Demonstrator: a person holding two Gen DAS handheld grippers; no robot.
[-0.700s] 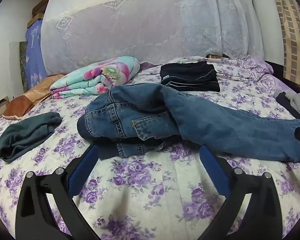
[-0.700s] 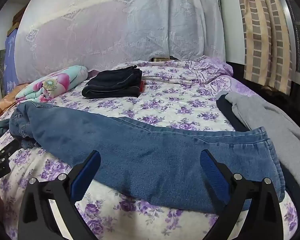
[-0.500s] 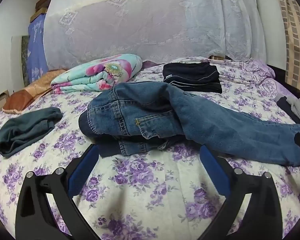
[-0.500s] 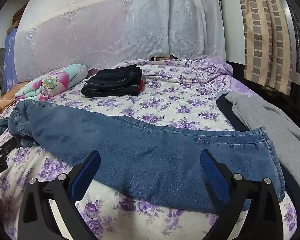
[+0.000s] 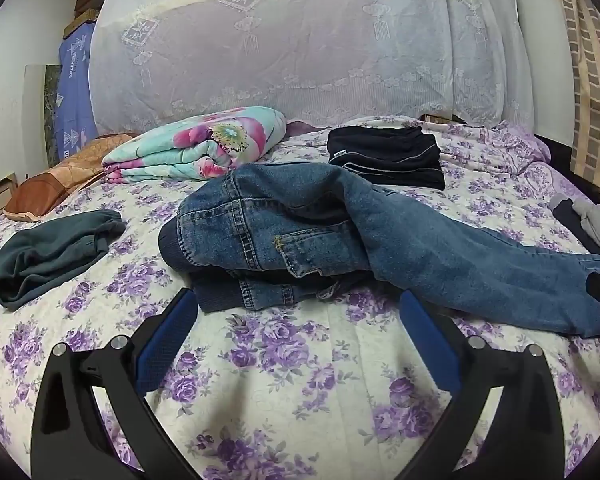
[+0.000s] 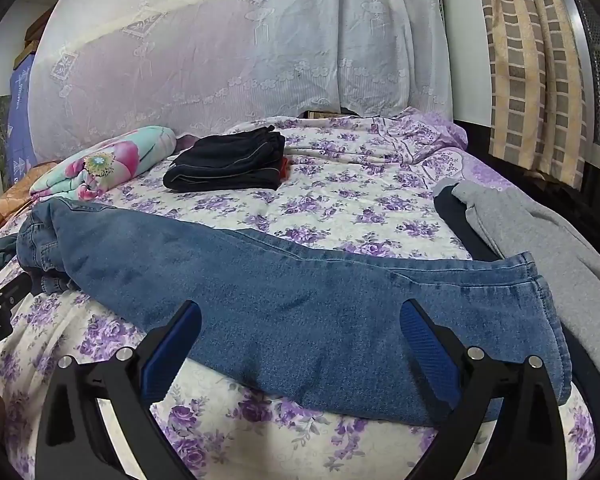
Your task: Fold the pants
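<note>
1. The left tongs hover released, jaws spread wide and nothing between them, tilted down at the bed.
2. Just ahead of them lies the waist end of the jeans, bunched and crumpled, its waistband rumpled under the seat.
3. The right tongs are equally spread and empty; the jeans' legs stretch across just in front, one leg over the other, hems off to their right.
4. Progress, as I judge it: barely begun (the legs look roughly stacked, but the waist is still a heap).
5. Left to do: flatten the waist, then fold the length over.
6. Far beyond both tongs sits a folded dark garment, apparently already done.
</note>
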